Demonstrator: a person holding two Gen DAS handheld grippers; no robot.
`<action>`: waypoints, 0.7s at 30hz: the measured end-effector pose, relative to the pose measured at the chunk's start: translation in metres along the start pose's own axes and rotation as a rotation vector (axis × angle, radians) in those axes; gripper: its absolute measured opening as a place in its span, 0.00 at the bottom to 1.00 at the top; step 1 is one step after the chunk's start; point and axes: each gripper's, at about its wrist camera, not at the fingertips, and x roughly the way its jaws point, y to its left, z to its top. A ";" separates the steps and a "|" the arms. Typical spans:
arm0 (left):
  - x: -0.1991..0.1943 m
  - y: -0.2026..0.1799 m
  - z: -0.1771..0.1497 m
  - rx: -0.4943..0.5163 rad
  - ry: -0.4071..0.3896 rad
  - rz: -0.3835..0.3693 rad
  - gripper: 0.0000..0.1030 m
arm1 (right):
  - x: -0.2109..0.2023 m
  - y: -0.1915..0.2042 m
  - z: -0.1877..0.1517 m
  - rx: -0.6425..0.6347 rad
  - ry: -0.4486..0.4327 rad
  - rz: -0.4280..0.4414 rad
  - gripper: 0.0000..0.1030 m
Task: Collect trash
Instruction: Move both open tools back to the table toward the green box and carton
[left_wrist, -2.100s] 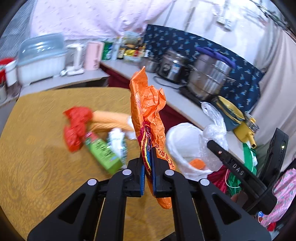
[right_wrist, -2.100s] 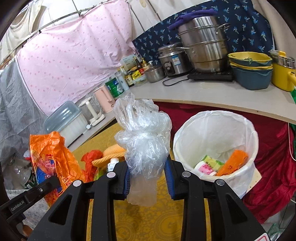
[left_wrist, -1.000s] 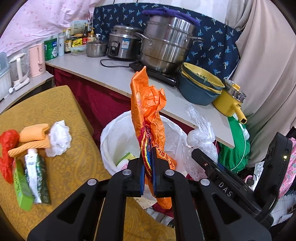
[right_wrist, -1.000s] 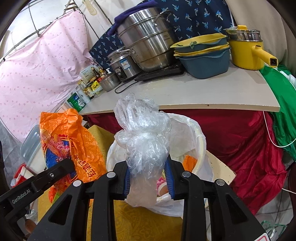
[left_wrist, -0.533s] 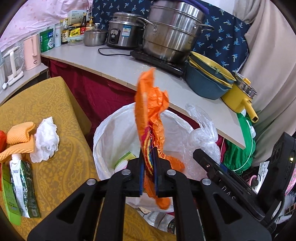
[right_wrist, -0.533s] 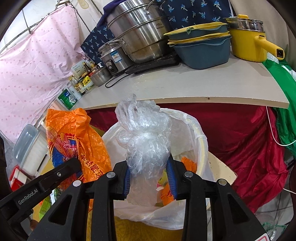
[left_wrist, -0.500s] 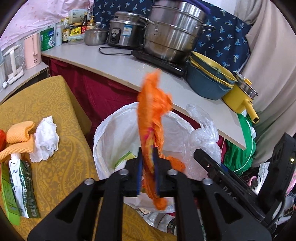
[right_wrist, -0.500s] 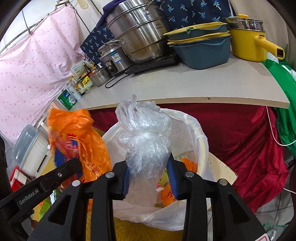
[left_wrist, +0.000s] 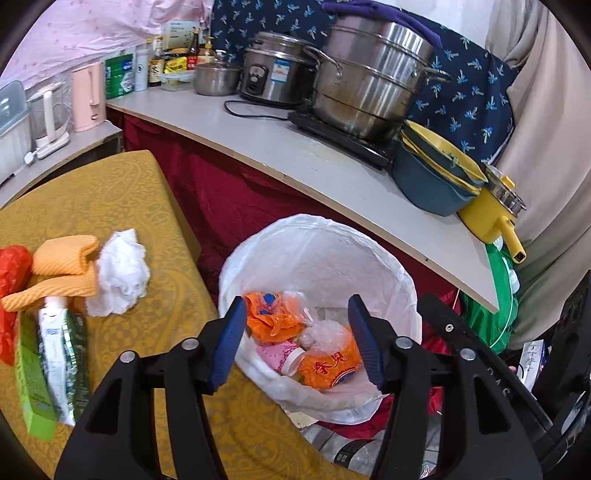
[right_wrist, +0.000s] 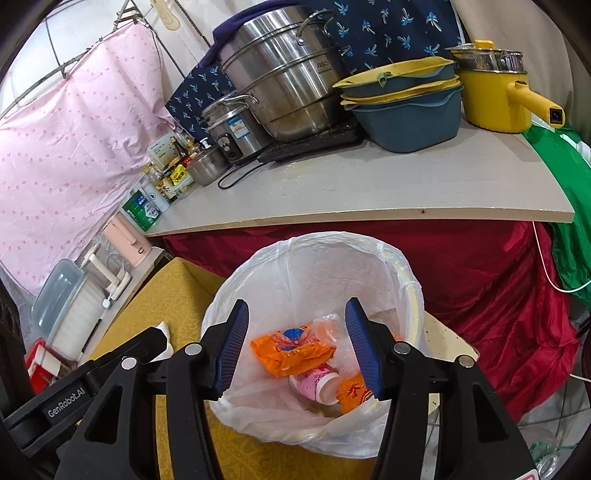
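Both grippers hang over the white-lined bin (left_wrist: 317, 229), jaws opening, nothing between them. Past my left gripper (left_wrist: 297, 306) the orange wrapper (left_wrist: 273, 317) and the clear plastic bag (left_wrist: 325, 332) lie in the bin among a pink cup (left_wrist: 280, 356) and another orange packet (left_wrist: 328, 365). My right gripper (right_wrist: 297, 306) looks down on the same bin (right_wrist: 332, 240), with the orange wrapper (right_wrist: 291, 350) and clear bag (right_wrist: 328, 328) below it. More trash stays on the yellow table (left_wrist: 110, 195): white tissue (left_wrist: 120, 271), orange cloth (left_wrist: 62, 254), green carton (left_wrist: 33, 384), red bag (left_wrist: 11, 269).
Behind the bin a grey counter (left_wrist: 295, 155) over a dark red cloth (left_wrist: 229, 192) carries a steel steamer pot (left_wrist: 369, 81), a rice cooker (left_wrist: 277, 70), blue basins (left_wrist: 432, 181) and a yellow kettle (left_wrist: 491, 214). A green bag (right_wrist: 557, 206) hangs at the right.
Both grippers went from shut to open. The orange wrapper left the left gripper and the clear bag left the right one; both now lie in the bin. The left gripper came lower over the bin.
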 end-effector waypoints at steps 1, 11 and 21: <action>-0.006 0.002 0.000 -0.002 -0.009 0.011 0.58 | -0.002 0.003 0.000 -0.002 -0.003 0.004 0.53; -0.061 0.032 -0.006 -0.052 -0.073 0.098 0.69 | -0.035 0.038 -0.007 -0.048 -0.026 0.057 0.55; -0.105 0.084 -0.024 -0.162 -0.090 0.174 0.71 | -0.050 0.084 -0.031 -0.115 0.002 0.124 0.55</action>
